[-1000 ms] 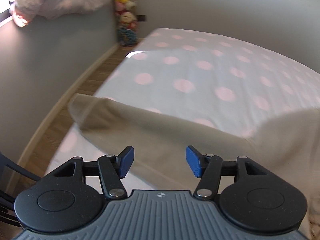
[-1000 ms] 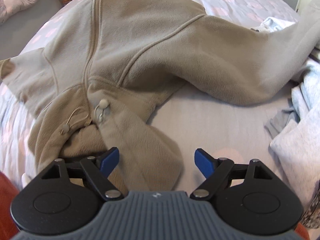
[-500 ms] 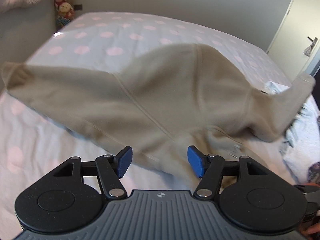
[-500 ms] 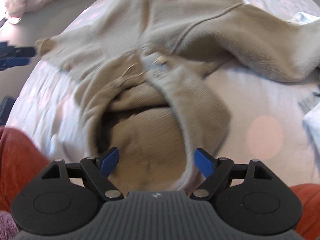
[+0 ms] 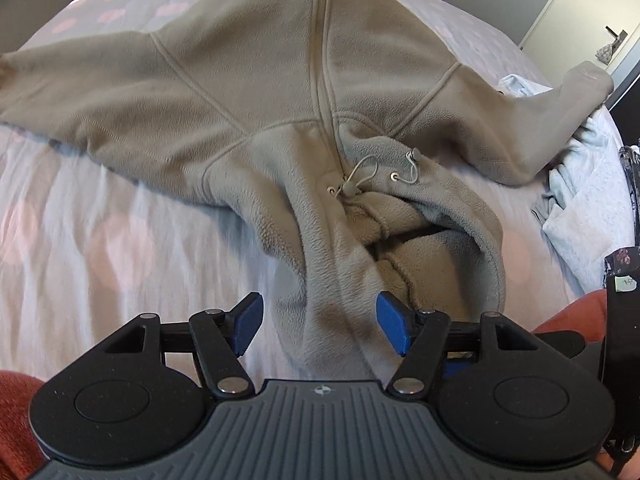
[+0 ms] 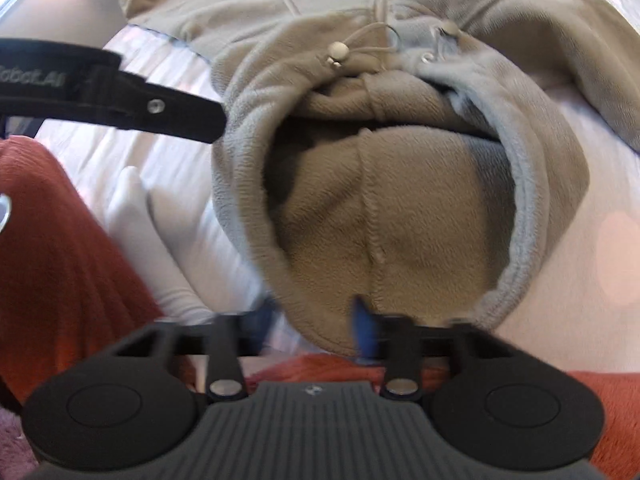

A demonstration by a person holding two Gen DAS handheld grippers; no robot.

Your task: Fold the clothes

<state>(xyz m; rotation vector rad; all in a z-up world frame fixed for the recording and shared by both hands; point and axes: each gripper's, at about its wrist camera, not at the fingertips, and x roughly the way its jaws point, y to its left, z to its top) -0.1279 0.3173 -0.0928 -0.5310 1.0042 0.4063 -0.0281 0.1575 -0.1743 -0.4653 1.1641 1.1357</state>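
Left tool level, spread over hoodie, right tool blurred

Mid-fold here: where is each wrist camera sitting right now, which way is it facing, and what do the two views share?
Left wrist: sits behind the open left gripper, low over the bed, looking along the beige hoodie toward a far door; rust-clad legs show at the bottom corners.
Right wrist: sits behind the right gripper, blurred, looking straight into the hood opening; rust-clad legs and a white sock show.
Shared: the hood, its drawstring toggles and the bed.
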